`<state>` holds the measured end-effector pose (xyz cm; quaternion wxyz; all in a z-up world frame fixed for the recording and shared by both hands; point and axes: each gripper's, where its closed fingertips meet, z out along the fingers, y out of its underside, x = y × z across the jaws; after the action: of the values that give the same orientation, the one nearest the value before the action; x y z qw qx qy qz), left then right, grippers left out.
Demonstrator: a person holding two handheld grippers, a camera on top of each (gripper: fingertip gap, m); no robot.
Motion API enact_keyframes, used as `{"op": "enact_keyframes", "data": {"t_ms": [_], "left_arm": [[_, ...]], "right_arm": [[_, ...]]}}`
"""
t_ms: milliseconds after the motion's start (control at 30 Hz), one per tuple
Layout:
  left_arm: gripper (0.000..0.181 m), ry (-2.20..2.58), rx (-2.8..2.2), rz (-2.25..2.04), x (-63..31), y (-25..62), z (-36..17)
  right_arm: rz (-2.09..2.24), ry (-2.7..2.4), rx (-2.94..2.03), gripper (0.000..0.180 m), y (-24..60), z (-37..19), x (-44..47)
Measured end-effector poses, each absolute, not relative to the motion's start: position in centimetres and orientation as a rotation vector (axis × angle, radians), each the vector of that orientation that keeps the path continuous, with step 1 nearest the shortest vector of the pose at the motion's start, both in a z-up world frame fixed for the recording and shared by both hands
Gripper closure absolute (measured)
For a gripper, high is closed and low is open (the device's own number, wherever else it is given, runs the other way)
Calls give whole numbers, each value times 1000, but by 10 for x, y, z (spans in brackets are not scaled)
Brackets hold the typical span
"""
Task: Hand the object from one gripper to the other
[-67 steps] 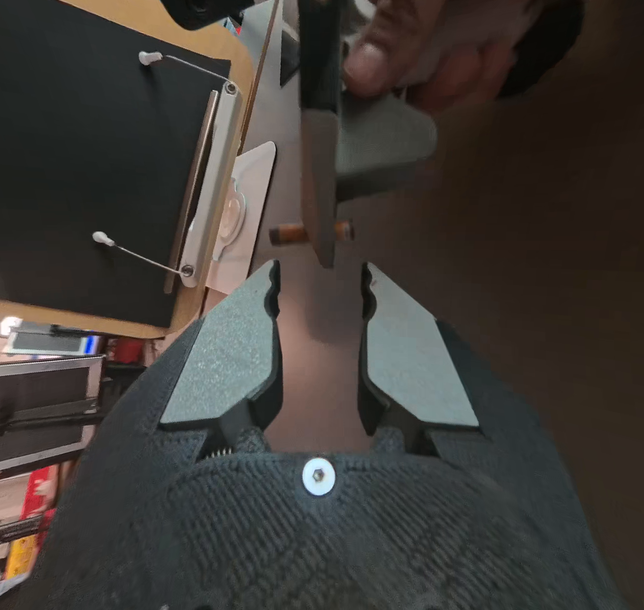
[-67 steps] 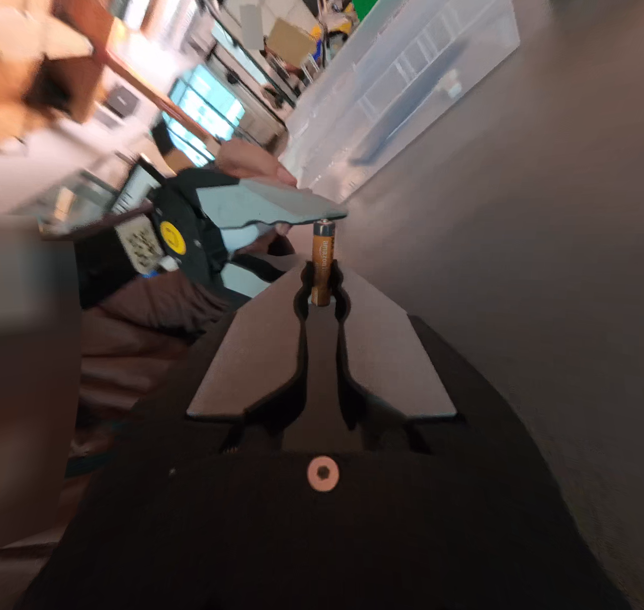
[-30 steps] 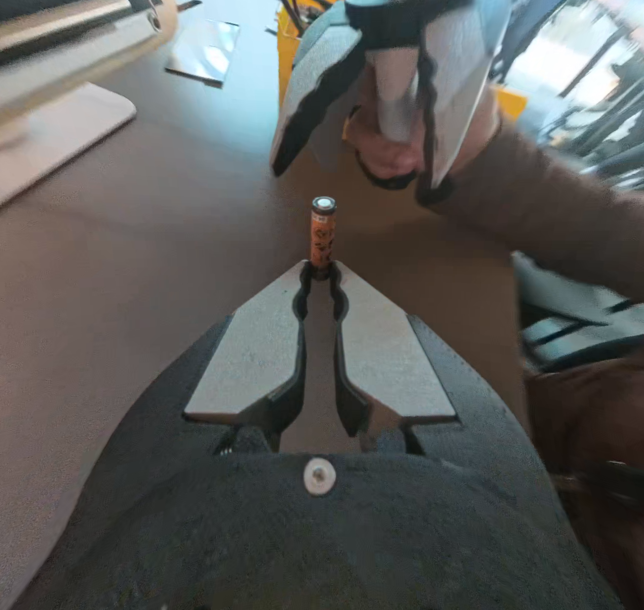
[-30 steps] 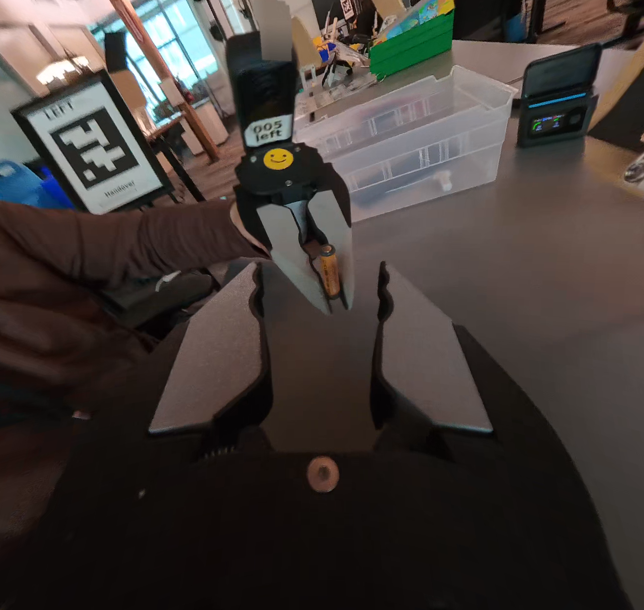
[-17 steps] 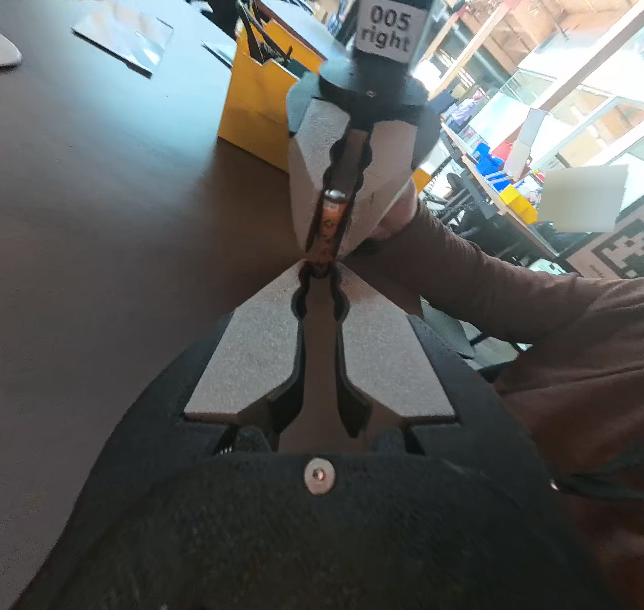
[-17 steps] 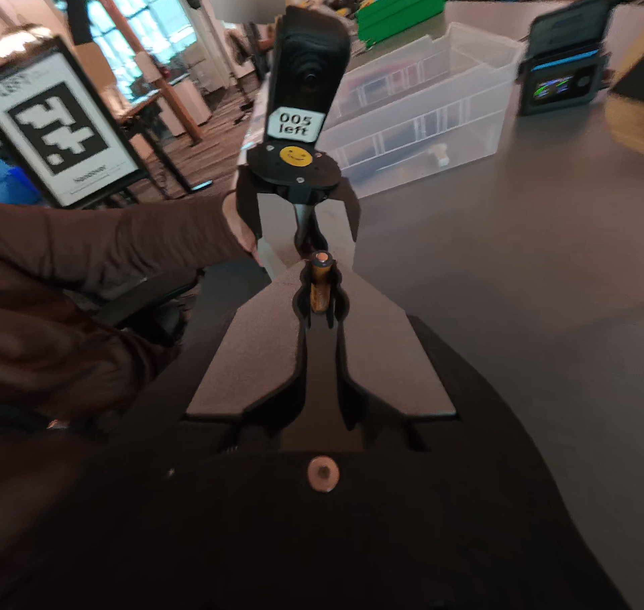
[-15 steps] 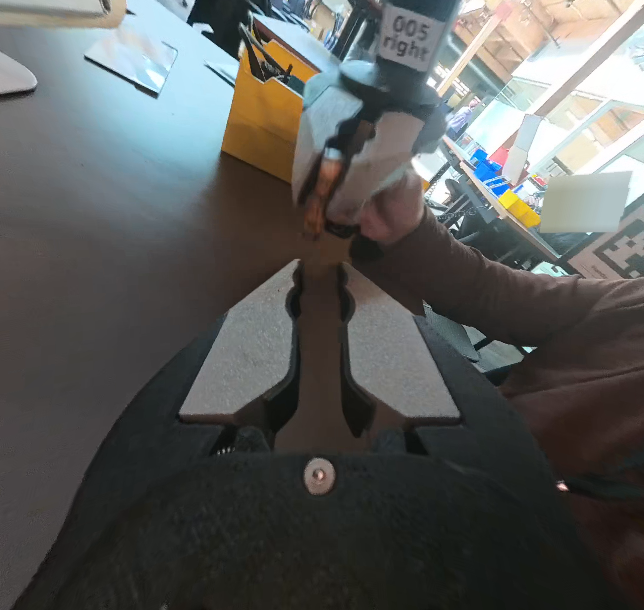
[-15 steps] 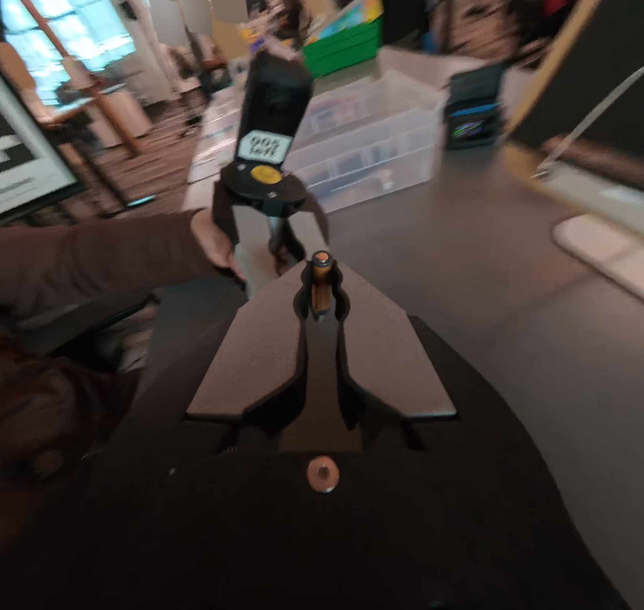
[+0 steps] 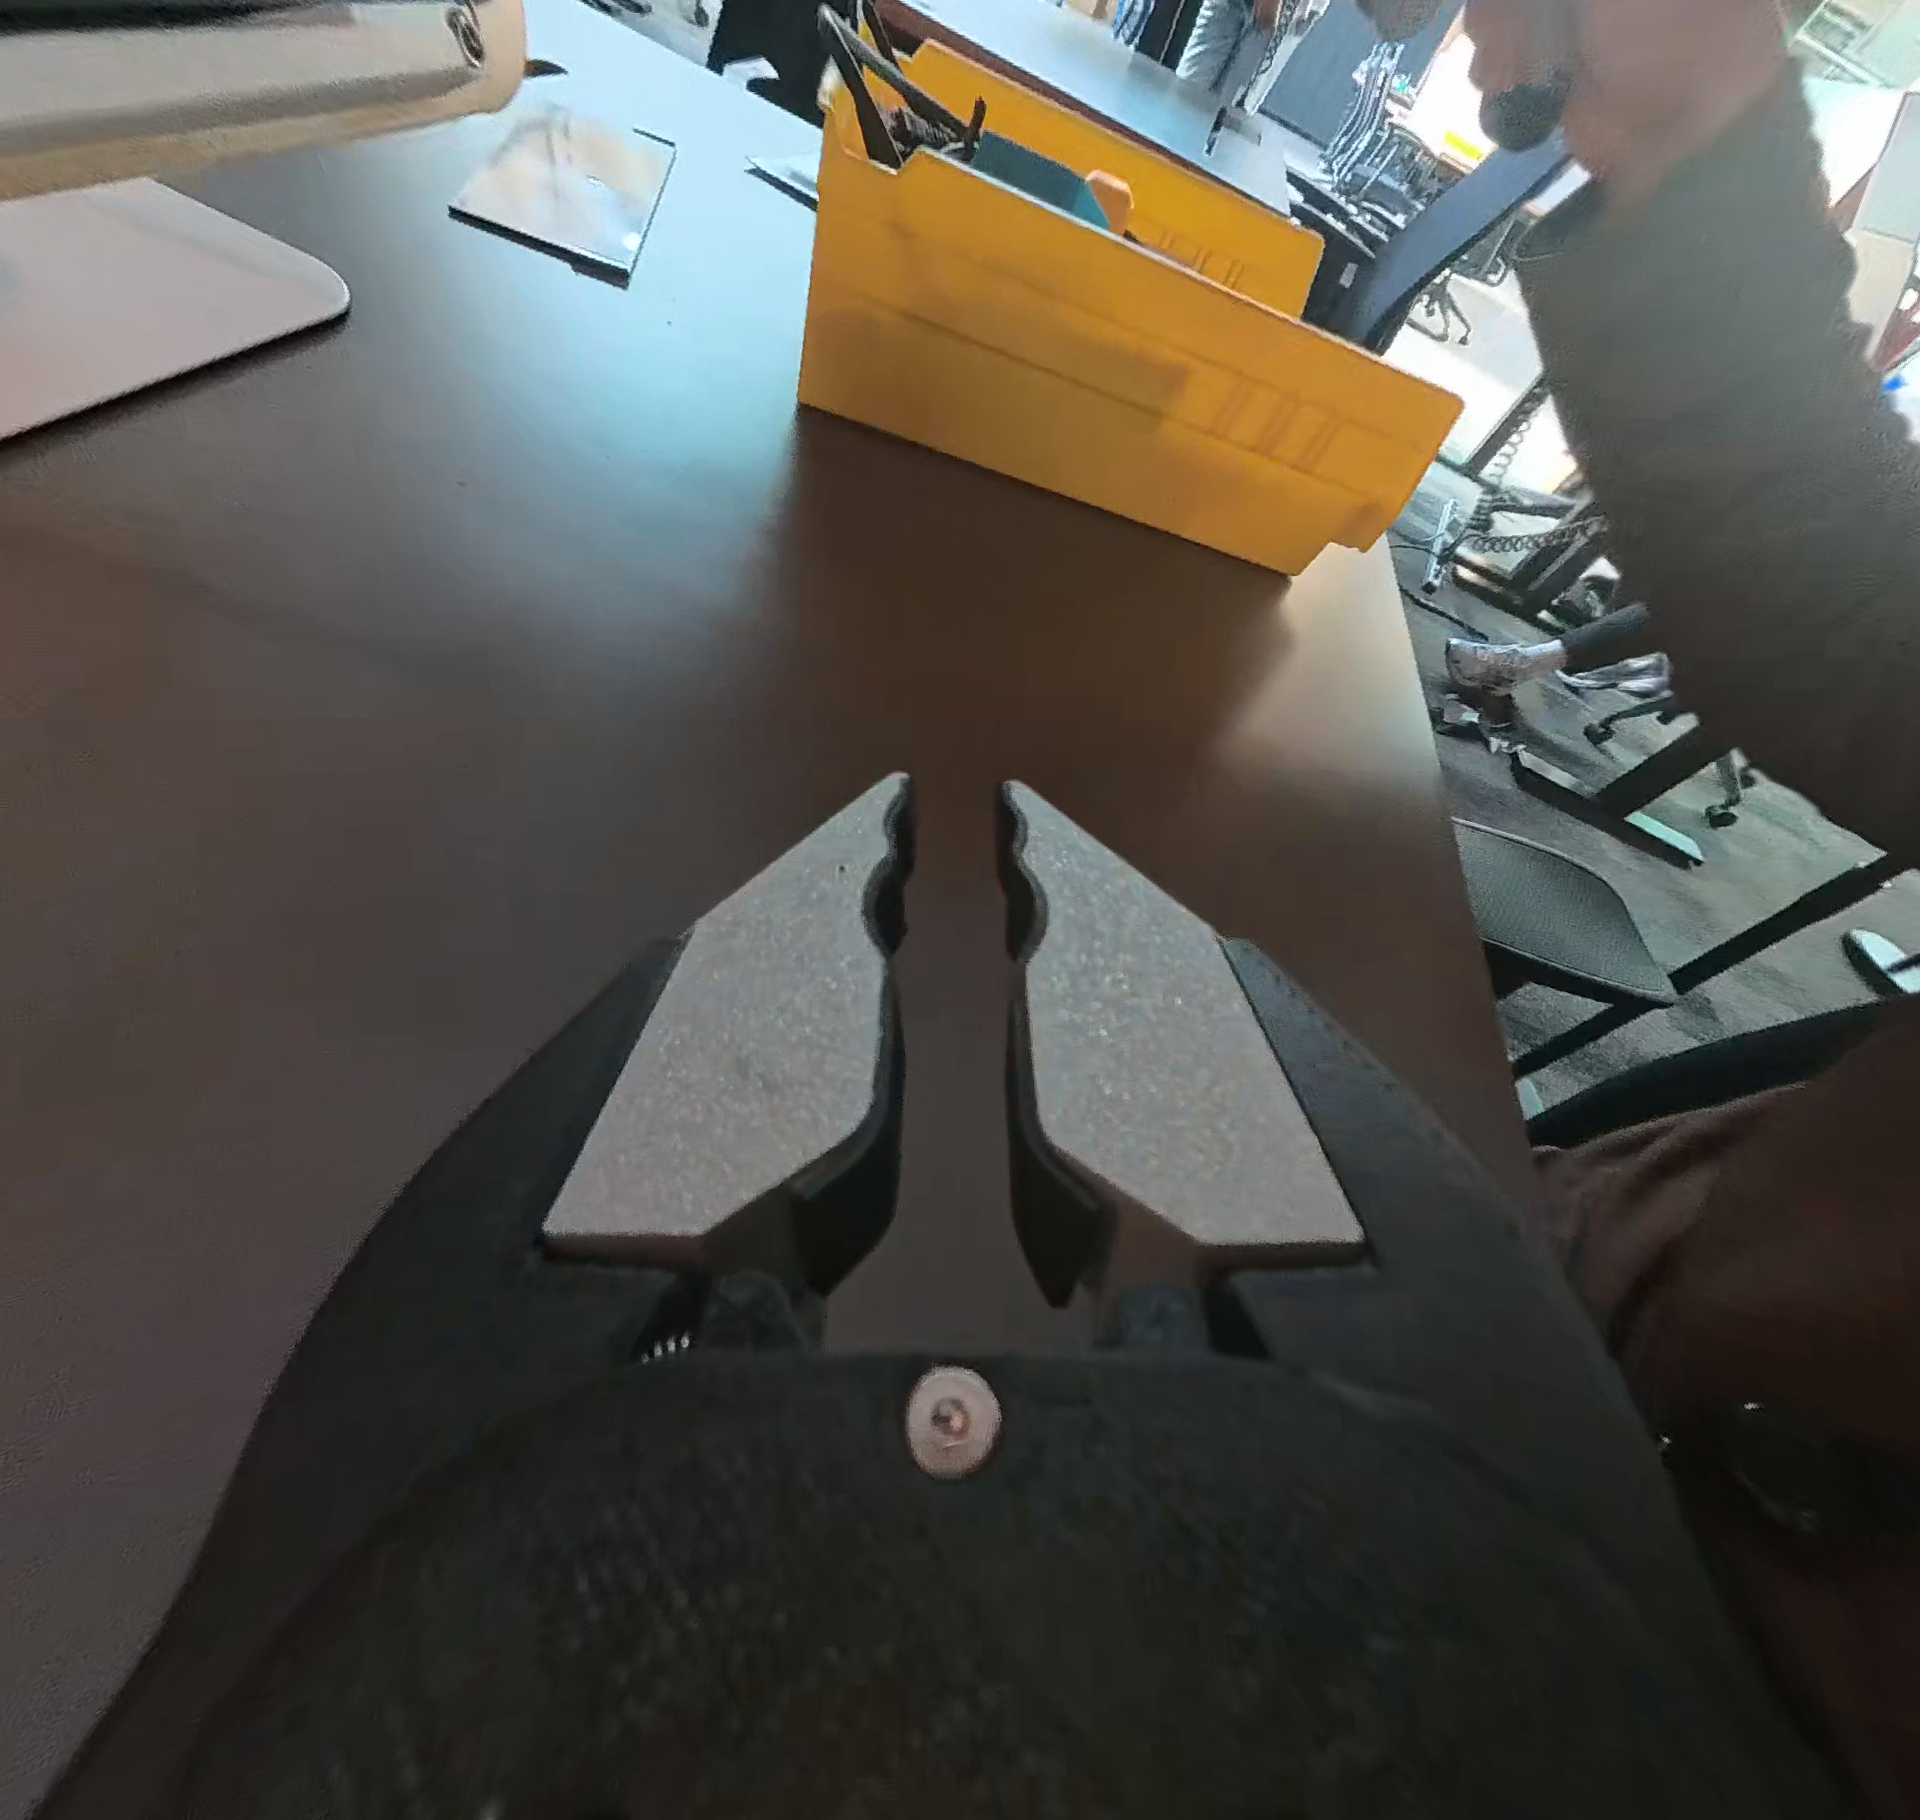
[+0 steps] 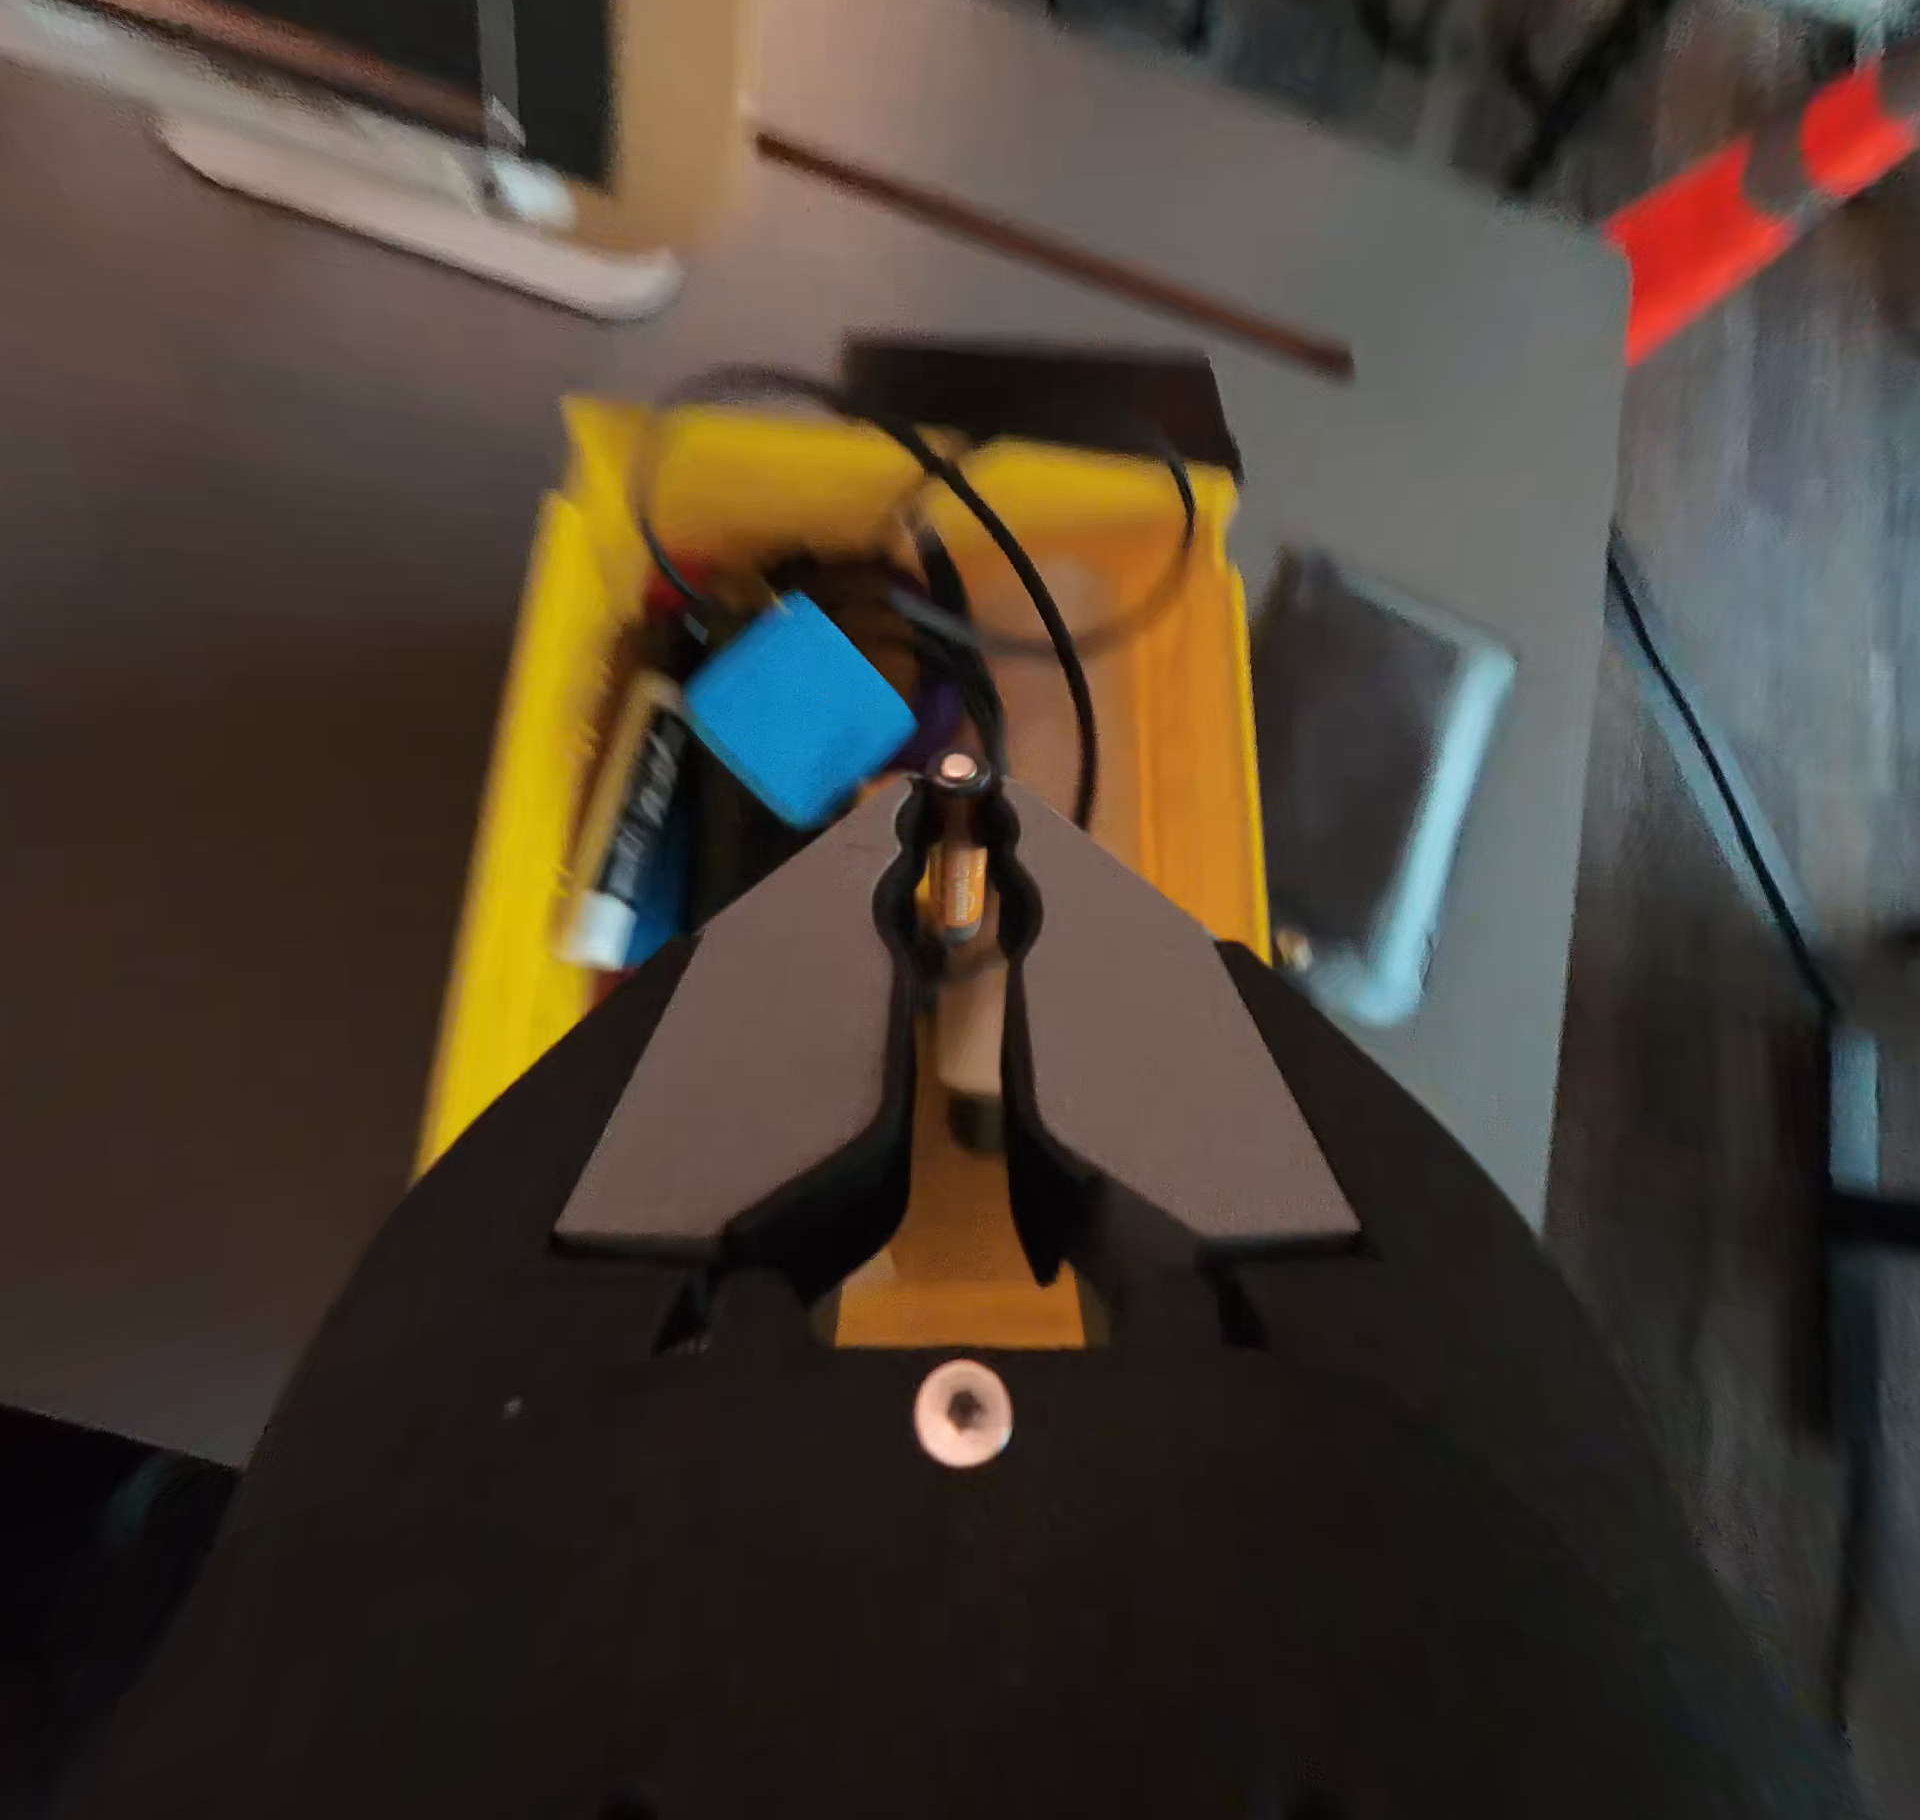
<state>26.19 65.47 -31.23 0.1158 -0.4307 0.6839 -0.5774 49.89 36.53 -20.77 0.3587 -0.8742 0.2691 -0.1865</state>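
A small orange battery stands upright between the tips of my right gripper, which is shut on it. In the right wrist view this gripper hangs over a yellow bin and looks down into it; the picture is blurred. My left gripper is empty, its jaws a narrow gap apart, low over the dark table. The same yellow bin stands ahead of it. The right gripper itself does not show in the left wrist view, only the person's sleeve at the top right.
The bin holds a blue block, a larger battery and black cables. A flat device with a pale frame lies right of the bin. A monitor foot and a shiny sheet lie at the far left. The table's edge runs along the right. One gripper's finger ends stand about 40 centimetres off the other's.
The battery passed from my left gripper to my right one. The right gripper closed on it, drew away and swung over the yellow bin. My left gripper opened and is empty.
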Motion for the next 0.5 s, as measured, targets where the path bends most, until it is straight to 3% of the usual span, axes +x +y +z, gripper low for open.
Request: {"op": "enact_keyframes", "data": {"t_ms": [267,300,333,500], "left_arm": [[172,2030,-1274,-1693,259,647,-317],[172,2027,-1276,-1690,259,647,-317],[172,2025,-1277,-1687,259,648,-318],[172,2006,-1277,-1693,261,648,-317]], "right_arm": [[-451,1128,-2274,173,278,-291,514],[-455,1148,-2307,170,273,-298,512],[-484,1161,-2333,153,267,-302,511],[-637,1026,-2169,137,294,-234,515]]}}
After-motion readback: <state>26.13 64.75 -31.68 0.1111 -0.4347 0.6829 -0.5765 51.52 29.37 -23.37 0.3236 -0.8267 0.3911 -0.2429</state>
